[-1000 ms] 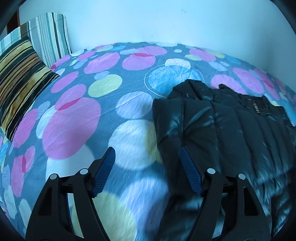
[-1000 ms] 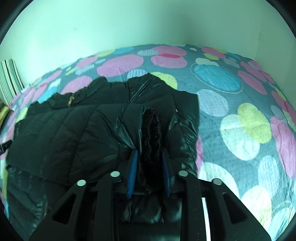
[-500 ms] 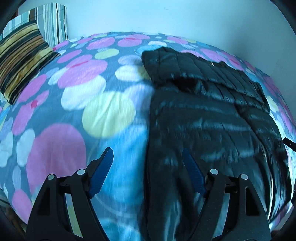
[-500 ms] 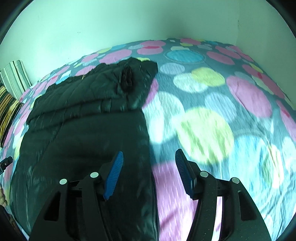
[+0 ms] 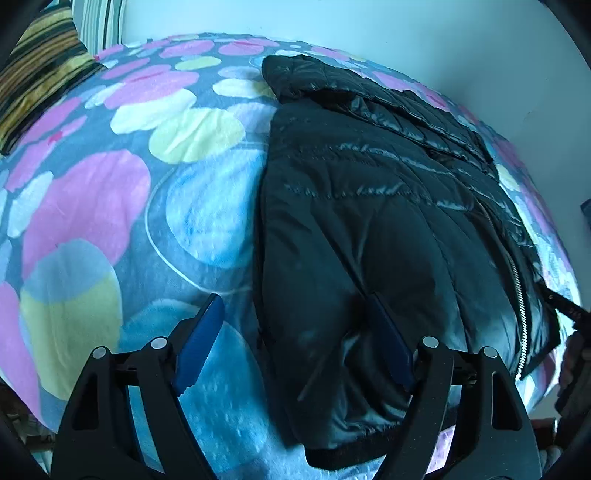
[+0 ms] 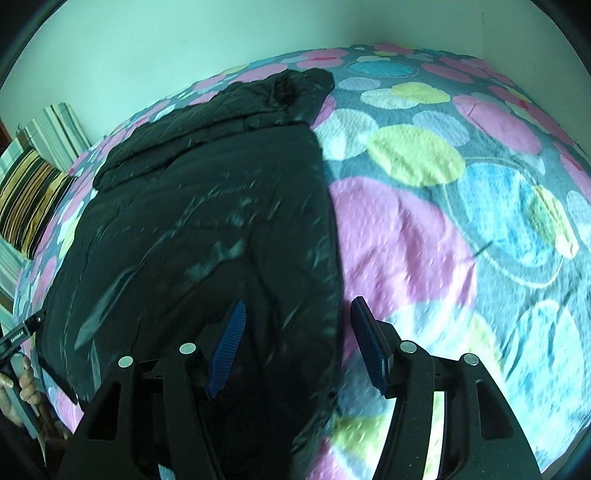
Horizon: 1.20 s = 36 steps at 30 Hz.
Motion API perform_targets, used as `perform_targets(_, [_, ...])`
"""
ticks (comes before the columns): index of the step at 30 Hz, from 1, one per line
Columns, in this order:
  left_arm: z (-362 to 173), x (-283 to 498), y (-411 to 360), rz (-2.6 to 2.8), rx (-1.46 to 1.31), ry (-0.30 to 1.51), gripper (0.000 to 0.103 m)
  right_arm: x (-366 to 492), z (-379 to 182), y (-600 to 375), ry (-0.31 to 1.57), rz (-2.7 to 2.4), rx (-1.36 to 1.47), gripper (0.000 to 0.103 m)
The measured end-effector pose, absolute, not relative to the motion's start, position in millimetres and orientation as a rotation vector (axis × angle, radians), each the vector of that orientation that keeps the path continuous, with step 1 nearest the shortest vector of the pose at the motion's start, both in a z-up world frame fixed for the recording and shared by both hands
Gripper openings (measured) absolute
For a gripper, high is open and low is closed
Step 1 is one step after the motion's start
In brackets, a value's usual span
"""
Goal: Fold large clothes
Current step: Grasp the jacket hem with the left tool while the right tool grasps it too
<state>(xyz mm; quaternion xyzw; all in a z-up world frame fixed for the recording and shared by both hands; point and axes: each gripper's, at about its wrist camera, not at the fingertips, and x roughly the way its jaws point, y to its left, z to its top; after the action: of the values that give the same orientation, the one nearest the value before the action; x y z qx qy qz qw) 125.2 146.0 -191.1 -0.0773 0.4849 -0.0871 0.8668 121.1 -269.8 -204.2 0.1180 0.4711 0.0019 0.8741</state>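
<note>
The black puffer jacket [image 5: 369, 229] lies on the bed [image 5: 110, 206], sleeves folded in, bottom fold left. Left claw [image 5: 295, 343], just widened, and right claw [image 6: 295, 347] hang spread over its near hem corners, pinching nothing.

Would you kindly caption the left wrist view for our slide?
Open left hand-held gripper straddles the black puffer jacket's edge on a polka-dot bedspread.

We saw a glossy black quilted jacket [image 5: 369, 229] with a silver zipper [image 5: 517, 280] at right of frame. The bedspread [image 5: 110, 206] was grey-blue with pink, pale yellow, blue and white circles. The pillow [image 5: 33, 74], upper left, had yellow-and-black stripes; the one behind [image 5: 99, 22] white-and-grey stripes. Both grippers were black with blue pads [image 5: 199, 339]. The wall [image 6: 147, 55] looked pale.
</note>
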Motion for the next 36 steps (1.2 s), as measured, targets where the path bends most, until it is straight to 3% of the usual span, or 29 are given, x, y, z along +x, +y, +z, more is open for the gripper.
perform_targets(5, [-194.1,117.7,145.4,-0.235,-0.161,1.012,0.082,107.5,-206.9,-260.4,0.982,0.029,0.226,0.069])
perform_targets(11, [-195.1,117.1,146.1,-0.270,-0.194,1.019,0.081,96.1,-208.7,-260.9,0.983,0.052,0.237,0.069])
perform_targets(13, [-194.7,115.1,143.8,-0.297,-0.202,1.022,0.072,93.5,-208.9,-259.9,0.981,0.055,0.234,0.068])
perform_targets(20, [-192.8,104.7,135.7,-0.345,-0.176,1.021,0.054,85.8,-209.4,-252.3,0.990,0.090,0.223,0.041])
perform_targets(26, [-188.0,98.0,128.9,-0.357,-0.119,0.998,0.025,81.9,-207.4,-250.7,0.979,0.093,0.227,0.016])
perform_targets(28, [-184.3,96.6,130.5,-0.360,-0.121,0.989,0.016,80.6,-206.0,-252.8,0.973,0.095,0.239,0.013])
perform_targets(36, [-152.5,78.5,141.7,-0.412,-0.158,0.923,0.010,62.0,-187.8,-260.4,0.927,0.107,0.296,0.009])
